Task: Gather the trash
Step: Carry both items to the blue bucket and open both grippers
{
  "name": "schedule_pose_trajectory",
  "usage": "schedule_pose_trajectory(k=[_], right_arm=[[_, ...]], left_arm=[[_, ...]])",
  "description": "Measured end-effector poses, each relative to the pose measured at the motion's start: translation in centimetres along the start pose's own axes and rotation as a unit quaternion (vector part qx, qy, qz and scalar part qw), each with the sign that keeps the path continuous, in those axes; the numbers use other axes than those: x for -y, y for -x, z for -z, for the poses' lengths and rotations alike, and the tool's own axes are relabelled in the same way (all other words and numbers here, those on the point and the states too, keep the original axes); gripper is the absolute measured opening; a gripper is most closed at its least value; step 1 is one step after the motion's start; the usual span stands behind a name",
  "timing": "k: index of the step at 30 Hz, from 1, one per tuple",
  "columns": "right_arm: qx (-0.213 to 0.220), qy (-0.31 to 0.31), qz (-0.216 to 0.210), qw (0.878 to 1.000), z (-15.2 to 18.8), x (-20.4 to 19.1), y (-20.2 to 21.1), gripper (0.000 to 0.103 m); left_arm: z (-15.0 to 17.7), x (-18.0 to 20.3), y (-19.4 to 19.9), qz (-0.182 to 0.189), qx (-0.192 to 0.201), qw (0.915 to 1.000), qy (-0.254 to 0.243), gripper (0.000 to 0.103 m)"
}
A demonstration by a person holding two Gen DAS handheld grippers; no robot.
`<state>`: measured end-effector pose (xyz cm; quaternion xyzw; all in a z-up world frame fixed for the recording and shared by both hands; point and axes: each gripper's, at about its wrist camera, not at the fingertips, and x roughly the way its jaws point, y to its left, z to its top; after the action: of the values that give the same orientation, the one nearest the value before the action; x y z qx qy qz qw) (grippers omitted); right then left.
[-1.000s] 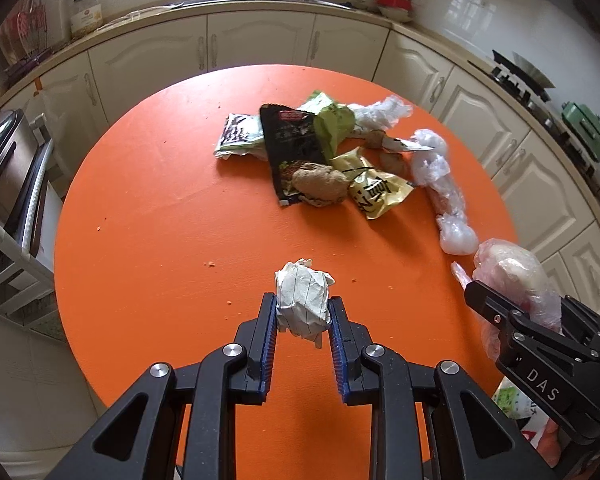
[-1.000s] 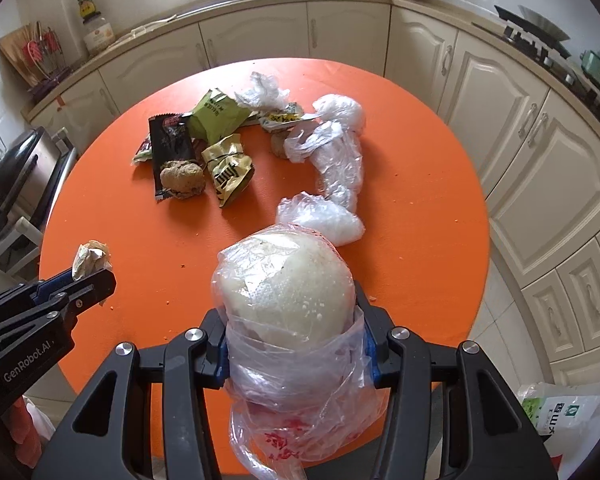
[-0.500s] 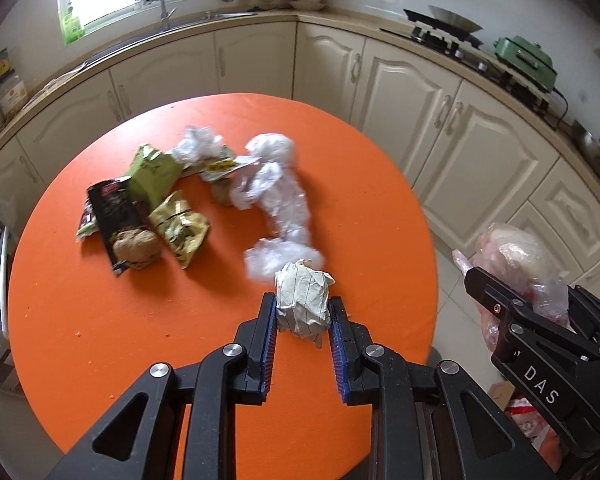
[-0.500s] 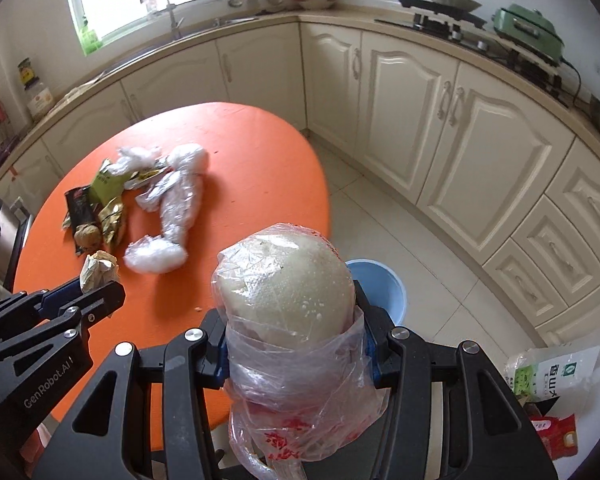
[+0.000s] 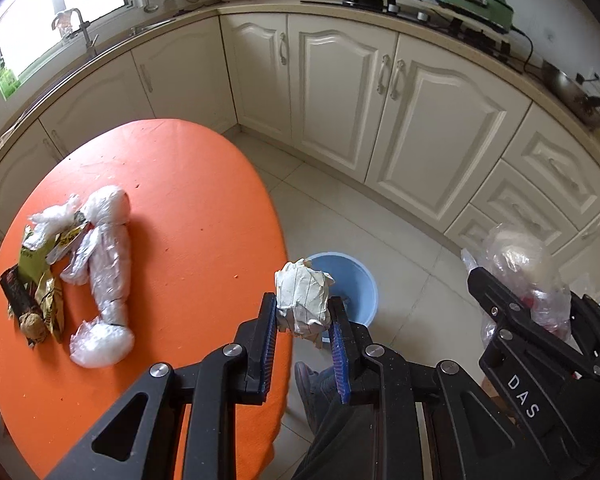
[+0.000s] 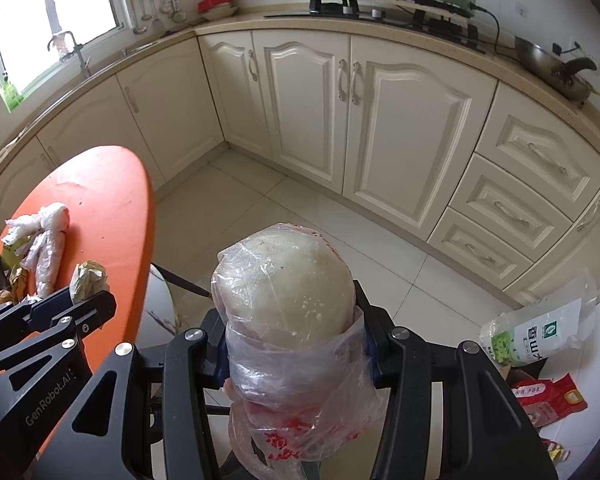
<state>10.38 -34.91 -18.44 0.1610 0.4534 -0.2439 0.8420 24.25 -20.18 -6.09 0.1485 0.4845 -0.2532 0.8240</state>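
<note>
Paper wad [image 5: 303,300] pinched in left gripper [image 5: 302,322] jaws, now swung off the orange desk [image 5: 204,216] to just above the blue bin [image 5: 354,280]. Bagged bun [image 6: 284,284] clamped in right gripper [image 6: 290,344] jaws, likewise carried out over floor. Probably drops next; wrappers [image 5: 36,280] left on desk.

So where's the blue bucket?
In the left wrist view, the blue bucket stands on the floor beside the orange table, behind the crumpled paper ball.
</note>
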Motion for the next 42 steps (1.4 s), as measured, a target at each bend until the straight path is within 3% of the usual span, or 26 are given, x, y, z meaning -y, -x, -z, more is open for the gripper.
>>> schedule_pose_trajectory(k=[12, 16, 20, 31, 36, 39, 42], right_arm=[[-0.035, -0.013, 0.010, 0.999, -2.0, 3.6, -5.3, 0.049], [-0.049, -0.020, 0.007, 0.999, -2.3, 4.3, -7.0, 0.049], [-0.061, -0.028, 0.012, 0.998, -2.4, 4.8, -8.5, 0.049], [-0.091, -0.026, 0.000, 0.996, -2.3, 4.2, -11.2, 0.050], [-0.086, -0.045, -0.056, 0.994, -3.3, 3.8, -11.5, 0.066], [-0.086, -0.057, -0.055, 0.993, -3.1, 3.9, -11.2, 0.079], [-0.089, -0.065, -0.055, 0.992, -2.8, 4.2, -11.0, 0.082]], left_arm=[[-4.5, 4.3, -7.8, -0.023, -0.035, 0.9990, -0.018, 0.021], [-6.7, 4.7, -10.1, -0.016, -0.044, 0.9989, -0.011, 0.029], [-8.8, 4.7, -11.8, -0.018, -0.043, 0.9988, -0.010, 0.052], [-9.4, 4.4, -13.8, -0.038, -0.051, 0.9980, 0.002, 0.058], [-9.3, 4.2, -12.7, -0.047, -0.040, 0.9981, 0.000, 0.058], [-9.2, 3.8, -12.1, -0.052, -0.035, 0.9980, 0.006, 0.059], [-8.9, 3.5, -11.7, -0.054, -0.035, 0.9978, 0.012, 0.059]])
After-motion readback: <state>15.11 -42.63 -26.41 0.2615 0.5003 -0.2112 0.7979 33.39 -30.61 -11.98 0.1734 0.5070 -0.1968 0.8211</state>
